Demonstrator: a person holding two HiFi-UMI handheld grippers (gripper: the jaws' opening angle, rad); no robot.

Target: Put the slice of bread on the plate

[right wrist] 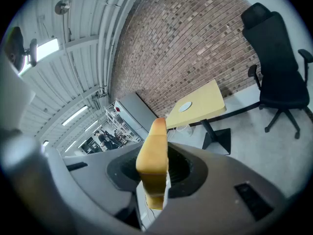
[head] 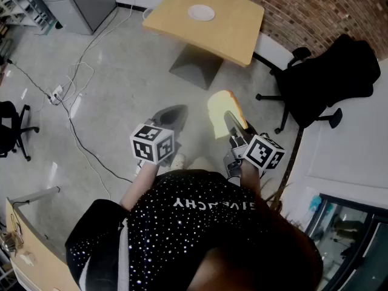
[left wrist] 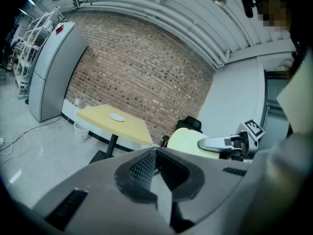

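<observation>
While the right tool pinches the slice of bread, the left tool is closed empty; shirt reads GIVENCHY.

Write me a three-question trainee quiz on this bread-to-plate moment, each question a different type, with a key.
1. True or false: the slice of bread already lies on the plate on the yellow table.
2. What holds the bread?
A. the right gripper, clamped on it edge-up
B. a bare hand
C. nothing; it lies on the floor
3. Fill in: the left gripper carries nothing, and its jaws are ____.

Key
1. False: the bread is in the air, well short of the table, and the plate is bare.
2. A
3. shut
</observation>
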